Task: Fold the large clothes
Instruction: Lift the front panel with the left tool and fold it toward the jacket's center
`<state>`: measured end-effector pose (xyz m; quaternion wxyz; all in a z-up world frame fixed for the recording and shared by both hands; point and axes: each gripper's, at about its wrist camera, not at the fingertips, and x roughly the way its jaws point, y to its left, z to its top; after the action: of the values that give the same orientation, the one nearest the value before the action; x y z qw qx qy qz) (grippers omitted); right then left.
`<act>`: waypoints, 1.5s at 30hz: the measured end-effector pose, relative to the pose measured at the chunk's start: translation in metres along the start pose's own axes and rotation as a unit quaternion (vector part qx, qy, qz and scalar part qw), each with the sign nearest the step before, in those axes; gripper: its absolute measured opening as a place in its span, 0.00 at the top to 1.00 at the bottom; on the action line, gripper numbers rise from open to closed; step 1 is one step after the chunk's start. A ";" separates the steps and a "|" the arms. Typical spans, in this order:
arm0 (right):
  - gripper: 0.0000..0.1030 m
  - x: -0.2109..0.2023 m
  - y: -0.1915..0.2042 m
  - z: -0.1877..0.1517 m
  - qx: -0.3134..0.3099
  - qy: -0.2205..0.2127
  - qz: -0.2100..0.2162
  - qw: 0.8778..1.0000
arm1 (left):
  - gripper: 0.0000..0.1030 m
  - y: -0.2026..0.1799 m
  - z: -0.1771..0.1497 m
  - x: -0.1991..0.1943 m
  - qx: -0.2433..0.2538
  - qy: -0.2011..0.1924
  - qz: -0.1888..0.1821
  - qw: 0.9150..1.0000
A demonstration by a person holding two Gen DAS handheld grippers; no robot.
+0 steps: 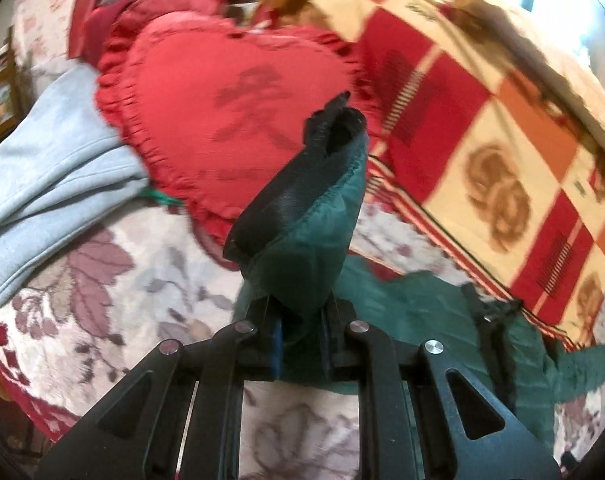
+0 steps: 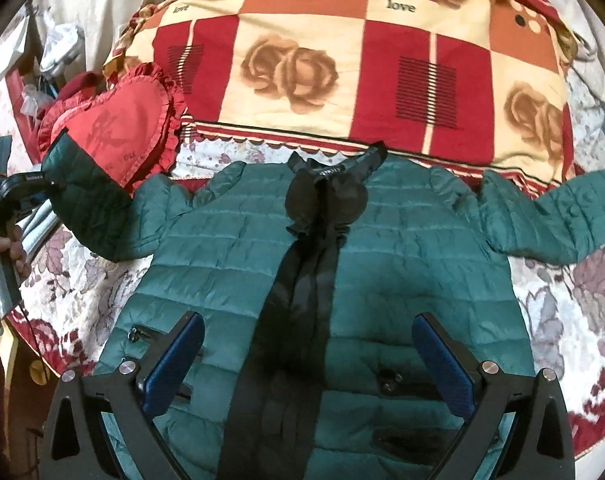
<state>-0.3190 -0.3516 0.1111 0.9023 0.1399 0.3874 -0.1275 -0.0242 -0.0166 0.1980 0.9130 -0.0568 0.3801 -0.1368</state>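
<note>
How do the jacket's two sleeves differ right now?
The left sleeve is lifted, its cuff clamped in the left gripper; the right sleeve lies flat on the bedspread, untouched. The left sleeve overlaps the heart pillow; the right sleeve reaches the checked quilt. Both are green and quilted.

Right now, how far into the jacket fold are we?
Early. Done: the green jacket lies spread flat, front up, on the floral bedspread. In hand: the left gripper is shut on the left sleeve cuff, lifted off the bed. The right gripper hangs open over the hem. Left: the right sleeve is still out, body unfolded.
</note>
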 end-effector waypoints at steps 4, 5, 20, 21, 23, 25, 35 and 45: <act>0.00 -0.004 -0.010 -0.006 0.010 0.003 0.003 1.000 | 0.87 -0.040 -0.004 -0.008 0.031 0.002 -0.021 0.999; 0.00 -0.005 -0.012 -0.008 0.011 0.004 0.002 1.000 | 0.87 -0.048 -0.007 -0.009 0.037 0.003 -0.026 0.999; 0.00 -0.008 -0.042 -0.021 0.044 0.016 0.006 0.999 | 0.87 -0.170 -0.045 0.010 0.097 0.041 -0.088 0.991; 0.00 -0.007 -0.044 -0.022 0.048 0.019 0.009 0.999 | 0.87 -0.178 -0.048 0.010 0.100 0.042 -0.092 0.990; 0.00 -0.005 -0.046 -0.025 0.053 0.025 0.014 0.998 | 0.87 -0.196 -0.053 0.010 0.108 0.046 -0.103 0.988; 0.00 -0.003 -0.049 -0.027 0.055 0.029 0.014 0.998 | 0.87 -0.211 -0.058 0.011 0.114 0.050 -0.111 0.986; 0.00 0.002 -0.071 -0.032 0.083 0.043 0.014 0.996 | 0.87 -0.291 -0.087 0.021 0.150 0.081 -0.158 0.973; 0.00 0.011 -0.086 -0.040 0.100 0.060 0.015 0.993 | 0.87 -0.337 -0.116 0.043 0.164 0.117 -0.178 0.963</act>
<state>-0.3674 -0.4191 0.0635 0.8608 0.2427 0.4238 -0.1431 -0.1474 -0.3515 0.1576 0.8197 0.0435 0.4405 -0.3635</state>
